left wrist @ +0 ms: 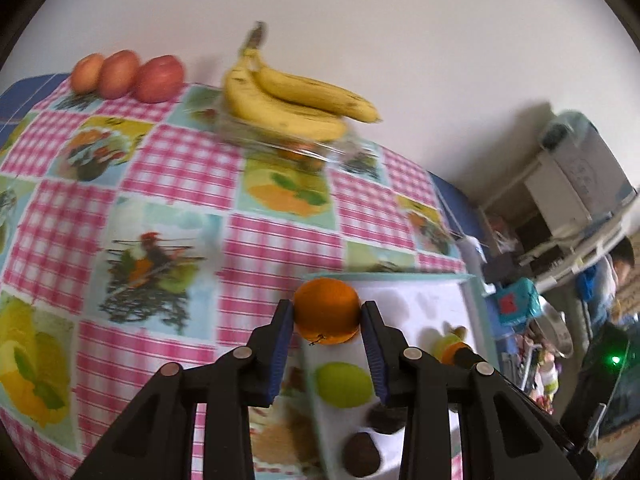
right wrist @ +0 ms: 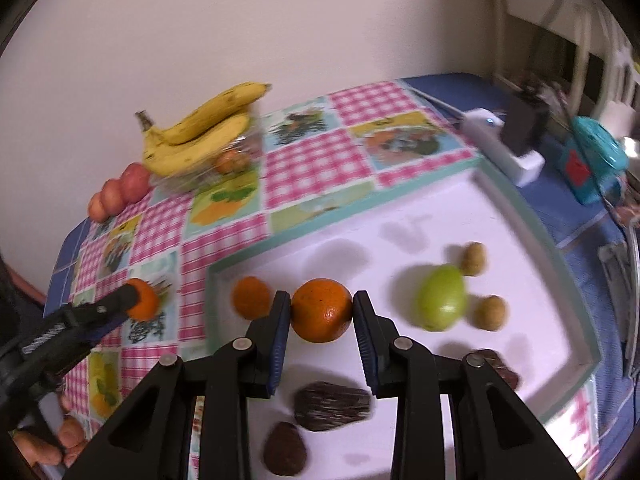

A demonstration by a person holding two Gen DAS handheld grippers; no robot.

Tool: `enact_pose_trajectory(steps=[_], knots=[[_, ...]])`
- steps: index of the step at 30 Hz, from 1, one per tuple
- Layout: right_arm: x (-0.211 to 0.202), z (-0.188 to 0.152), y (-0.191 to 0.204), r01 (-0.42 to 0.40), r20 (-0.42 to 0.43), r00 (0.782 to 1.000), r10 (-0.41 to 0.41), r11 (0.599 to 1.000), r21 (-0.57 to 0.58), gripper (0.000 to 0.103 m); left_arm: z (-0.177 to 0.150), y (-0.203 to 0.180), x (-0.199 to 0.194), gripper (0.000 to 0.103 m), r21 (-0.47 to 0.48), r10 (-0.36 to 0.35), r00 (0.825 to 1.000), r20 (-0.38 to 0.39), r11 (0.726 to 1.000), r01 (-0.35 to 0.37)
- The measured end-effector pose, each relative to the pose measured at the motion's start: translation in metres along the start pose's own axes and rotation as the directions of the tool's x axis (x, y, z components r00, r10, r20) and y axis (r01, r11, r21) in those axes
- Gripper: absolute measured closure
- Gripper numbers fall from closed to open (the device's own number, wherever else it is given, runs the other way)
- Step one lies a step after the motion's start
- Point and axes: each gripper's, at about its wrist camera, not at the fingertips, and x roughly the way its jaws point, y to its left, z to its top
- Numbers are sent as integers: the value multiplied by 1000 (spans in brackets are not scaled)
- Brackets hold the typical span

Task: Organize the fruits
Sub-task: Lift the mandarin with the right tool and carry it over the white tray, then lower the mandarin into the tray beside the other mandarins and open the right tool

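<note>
My left gripper point(left wrist: 327, 314) is shut on an orange point(left wrist: 327, 310) and holds it above the left edge of the white tray point(left wrist: 424, 280). It also shows in the right wrist view point(right wrist: 140, 300), left of the tray. My right gripper point(right wrist: 321, 308) is shut on another orange point(right wrist: 321, 310) over the tray point(right wrist: 500, 220). In the tray lie a third orange point(right wrist: 251, 296), a green fruit point(right wrist: 442, 296), two small tan fruits point(right wrist: 490, 312) and dark brown pieces point(right wrist: 332, 400). Bananas point(right wrist: 200, 136) lie on a clear container at the back. Three apples point(left wrist: 128, 74) line the far edge.
The table has a pink checked cloth point(left wrist: 180, 168) with fruit pictures. A white device point(right wrist: 500, 140) and a teal object point(right wrist: 592, 160) stand beyond the tray's right side. A wall is behind the table. A shelf and a person point(left wrist: 620, 272) are at the far right.
</note>
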Motion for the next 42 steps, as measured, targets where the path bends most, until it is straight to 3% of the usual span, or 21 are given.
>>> enact_pose_trajectory(steps=[8,18,38,42], knots=[[-11,-2,-32,35,-10,999,-35,998,49,70,-20,-41,27,66,94,-3,998,-70,996,10],[-5,-7,-41,43,-68,997,-40,998,42,70,-34,-57,45,68,144,21,995,-100,990,-7],[19,-16,-45,59,-141,989,-52,997,45,70,-28,-29,40,67,78,91,990,-108,993,-83],[18,-16,-45,61,-143,988,-55,997,41,70,-25,-23,29,67,88,153,984,-91,985,-145]])
